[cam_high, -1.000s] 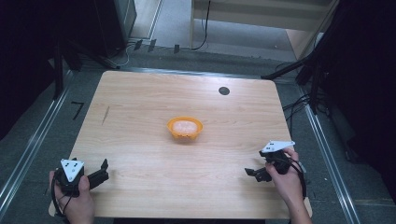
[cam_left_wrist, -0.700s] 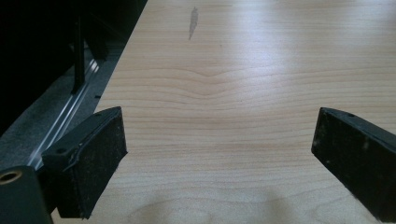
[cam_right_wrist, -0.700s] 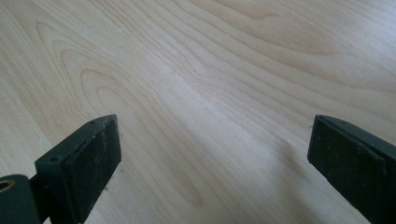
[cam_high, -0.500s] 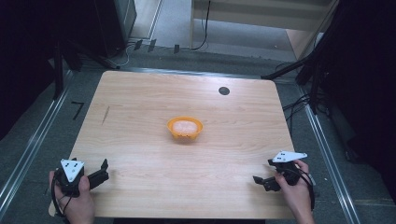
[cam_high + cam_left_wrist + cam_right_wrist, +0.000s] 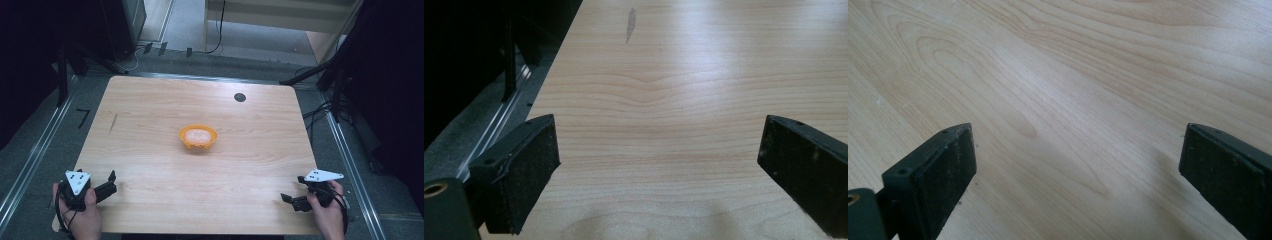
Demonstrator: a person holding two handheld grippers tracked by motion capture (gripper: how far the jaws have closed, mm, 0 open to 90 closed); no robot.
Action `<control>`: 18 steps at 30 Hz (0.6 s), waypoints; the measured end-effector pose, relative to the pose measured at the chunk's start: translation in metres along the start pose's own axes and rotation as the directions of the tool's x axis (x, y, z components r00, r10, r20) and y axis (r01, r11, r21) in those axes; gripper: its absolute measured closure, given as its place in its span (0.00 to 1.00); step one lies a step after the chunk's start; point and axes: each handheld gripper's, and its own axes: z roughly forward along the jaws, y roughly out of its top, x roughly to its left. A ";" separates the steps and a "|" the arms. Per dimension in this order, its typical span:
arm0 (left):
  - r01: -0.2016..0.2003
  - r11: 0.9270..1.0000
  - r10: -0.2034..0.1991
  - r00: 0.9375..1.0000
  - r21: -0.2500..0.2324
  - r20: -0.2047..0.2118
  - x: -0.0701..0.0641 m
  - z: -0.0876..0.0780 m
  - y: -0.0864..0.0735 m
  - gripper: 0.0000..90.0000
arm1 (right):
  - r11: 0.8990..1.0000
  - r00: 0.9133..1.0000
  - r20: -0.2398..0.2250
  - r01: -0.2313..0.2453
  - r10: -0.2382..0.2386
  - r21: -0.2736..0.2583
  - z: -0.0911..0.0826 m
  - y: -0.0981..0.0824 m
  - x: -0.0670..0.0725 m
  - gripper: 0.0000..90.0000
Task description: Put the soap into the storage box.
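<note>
High view first: an orange bowl (image 5: 198,136) is sitting roughly mid-counter with something pale and lumpy inside it, too blurry to be named properly. Both claws are being held back at the near edge of the wooden counter (image 5: 150,105), well apart from the bowl. The left claw (image 5: 111,181) is being kept at the near-left corner, the right claw (image 5: 289,200) at the near-right corner, each gripped in a hand.

From the left gripper view, the left claw (image 5: 659,165) is being held wide apart, with nothing but bare wood grain and a small dark smudge (image 5: 630,22) being seen between the jaws. Same story in the right gripper view: the right claw (image 5: 1073,170) is being held spread wide over plain wood, nothing being clamped.

So progress-wise, honestly, nothing is being handled at this point. The bowl is being left untouched and upright, and neither claw is being pointed right at it as far as can be told. Judging by that, this looks like a rest position: either the work hasn't been started or it's already been wrapped up, and that can't be settled from the layout alone. If the bowl is to be moved, a full reach across the counter is still being called for.

A small black disc (image 5: 240,97) is also lying near the far edge, away from everything.
</note>
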 end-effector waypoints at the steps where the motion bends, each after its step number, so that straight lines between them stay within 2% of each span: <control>1: 0.000 1.000 0.000 1.000 -0.001 0.001 0.000 0.000 0.000 0.04 | 1.000 1.000 0.001 0.003 -0.003 -0.002 -0.001 -0.002 -0.001 0.02; 10: -0.002 1.000 0.002 1.000 0.001 -0.003 0.000 0.000 0.000 0.04 | 0.999 0.999 0.030 -0.024 0.025 -0.033 -0.012 -0.017 -0.007 0.00; 18: -0.008 1.000 0.008 1.000 0.003 -0.005 -0.001 0.000 0.000 0.04 | 0.998 0.999 0.037 -0.037 0.039 -0.052 -0.018 -0.034 -0.012 0.00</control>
